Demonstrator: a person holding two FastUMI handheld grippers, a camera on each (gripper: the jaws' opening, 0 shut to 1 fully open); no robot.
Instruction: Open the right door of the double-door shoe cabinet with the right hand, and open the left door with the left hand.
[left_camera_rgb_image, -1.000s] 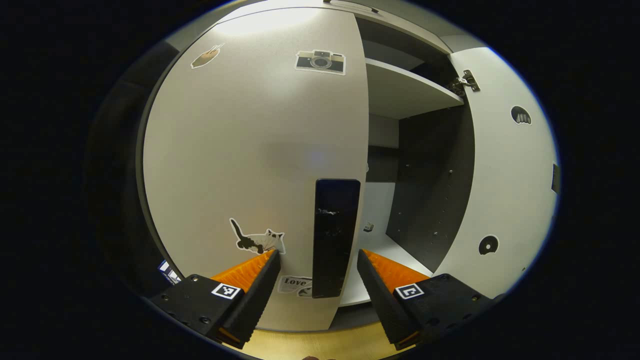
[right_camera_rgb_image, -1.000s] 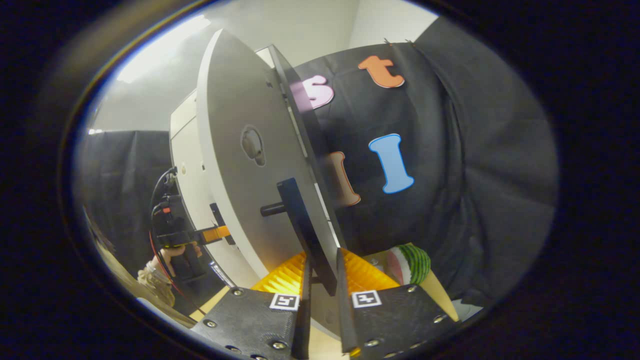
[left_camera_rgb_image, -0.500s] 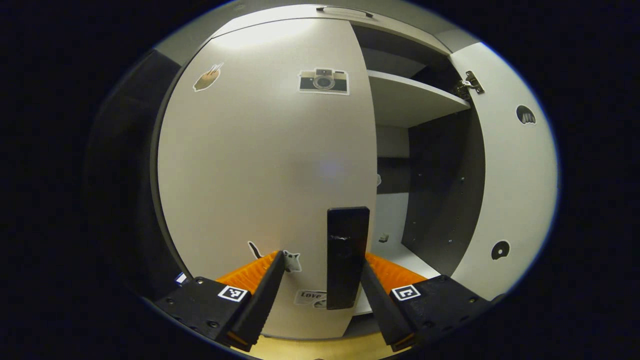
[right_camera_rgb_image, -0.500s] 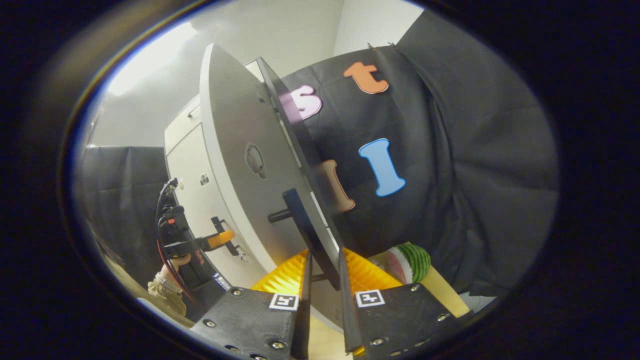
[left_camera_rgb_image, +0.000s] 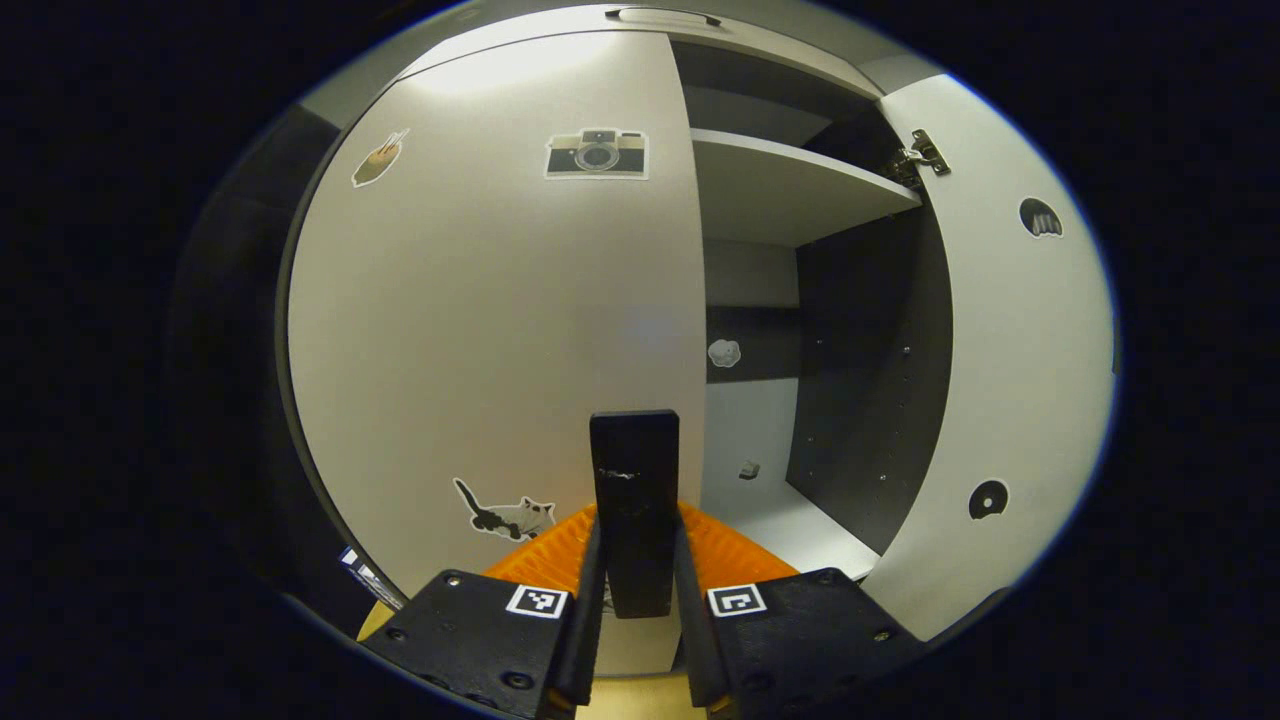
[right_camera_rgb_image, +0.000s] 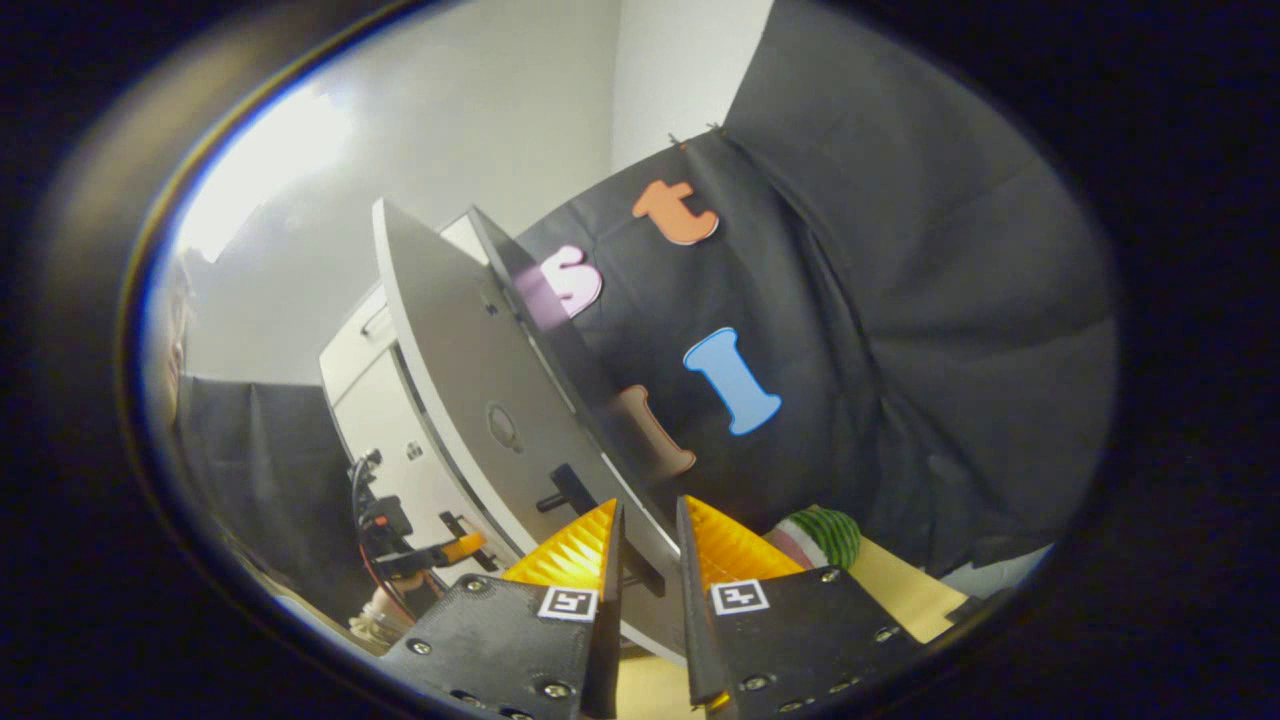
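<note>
At the near edge, left gripper view: left gripper (left_camera_rgb_image: 634, 600) has both fingers pressed on the left door handle (left_camera_rgb_image: 633, 500), one on each side of the dark upright bar; closed on it.
Left door handle: black, vertical, standing off the left door near its free edge; its lower end sits between the fingers.
Left door (left_camera_rgb_image: 500, 330): pale grey panel, faces the camera flat; appears shut or nearly so, cannot tell which.
Stickers on left door: cat sticker (left_camera_rgb_image: 505, 515) low, just left of the handle; camera sticker (left_camera_rgb_image: 596, 154) high; a small brown sticker (left_camera_rgb_image: 379, 160) at upper left.
Cabinet interior (left_camera_rgb_image: 800, 350): exposed on the right half; dark side wall with rows of small holes, light shelf (left_camera_rgb_image: 790, 180) above, pale floor panel below with a small object on it, too small to identify.
Right door (left_camera_rgb_image: 1010, 340): swung wide outward, inner face toward the camera, hinge (left_camera_rgb_image: 922, 155) at its top.
At the near edge, right gripper view: right gripper (right_camera_rgb_image: 646, 600) has its fingers close together around the right door handle (right_camera_rgb_image: 600, 520); handle bar runs down into the narrow gap; gripping it.
Right door in this view (right_camera_rgb_image: 470, 400): seen edge-on, tilted in the picture, outer face to the left.
Farther left: the other gripper (right_camera_rgb_image: 440, 552) and a hand (right_camera_rgb_image: 385, 610) holding it, at the cabinet front.
Right of the fingers: a watermelon-patterned object (right_camera_rgb_image: 820, 538) on a yellow surface (right_camera_rgb_image: 900, 590).
Behind: black cloth wall (right_camera_rgb_image: 900, 350) of the booth, light wall above.
</note>
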